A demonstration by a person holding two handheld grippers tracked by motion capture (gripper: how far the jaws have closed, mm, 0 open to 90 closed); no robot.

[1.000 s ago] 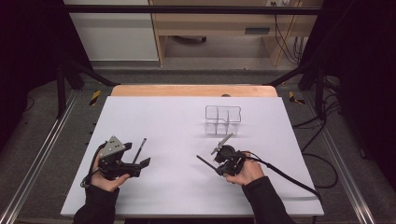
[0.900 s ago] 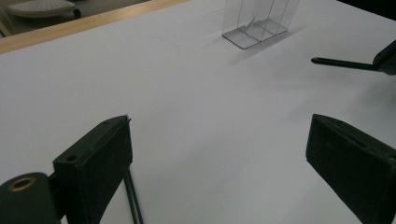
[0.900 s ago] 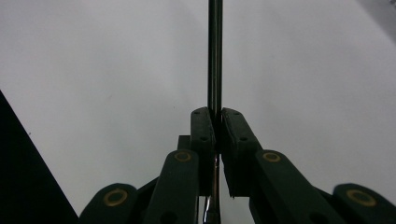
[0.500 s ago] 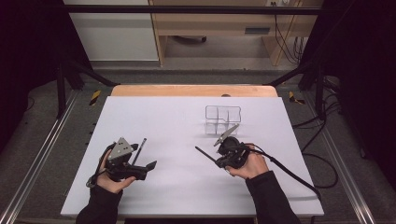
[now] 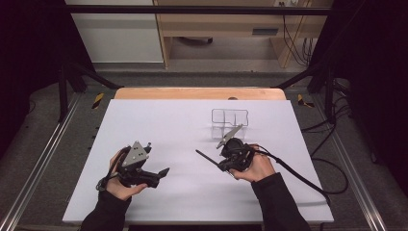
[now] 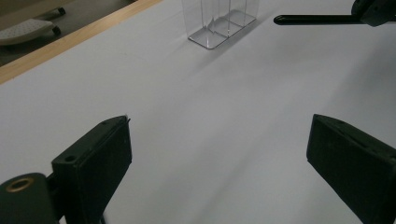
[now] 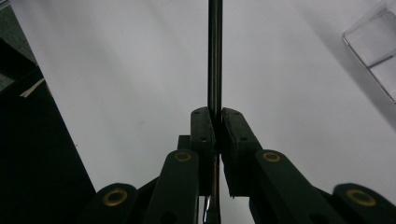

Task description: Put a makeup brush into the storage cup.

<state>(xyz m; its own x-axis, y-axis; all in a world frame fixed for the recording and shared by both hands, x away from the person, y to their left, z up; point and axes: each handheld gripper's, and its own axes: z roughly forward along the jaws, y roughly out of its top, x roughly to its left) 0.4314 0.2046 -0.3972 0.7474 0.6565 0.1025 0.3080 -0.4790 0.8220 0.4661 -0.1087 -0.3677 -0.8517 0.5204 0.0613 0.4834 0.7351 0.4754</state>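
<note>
My right gripper (image 5: pixel 220 162) is shut on a thin black pen (image 5: pixel 206 157) whose tip points left over the white table (image 5: pixel 173 125). In the right gripper view the pen (image 7: pixel 215 56) runs straight up from between the closed pads of that gripper (image 7: pixel 217 116). A clear plastic holder (image 5: pixel 230 120) with compartments stands just behind that hand, upright and with nothing in it that I can see. My left gripper (image 5: pixel 156 169) is held at the front left, open; the left gripper view shows my left gripper (image 6: pixel 219 158) with only bare table between its jaws, and the holder (image 6: pixel 219 23) and pen (image 6: pixel 317 19) beyond.
A wooden strip (image 5: pixel 197 93) borders the table's far edge. The right gripper's cable (image 5: pixel 298 175) trails off to the right across the table. Dark metal frame rails (image 5: pixel 43 159) run along both sides.
The left gripper has drifted right, toward the table's middle. The right gripper has risen a little with the pen still in it.
</note>
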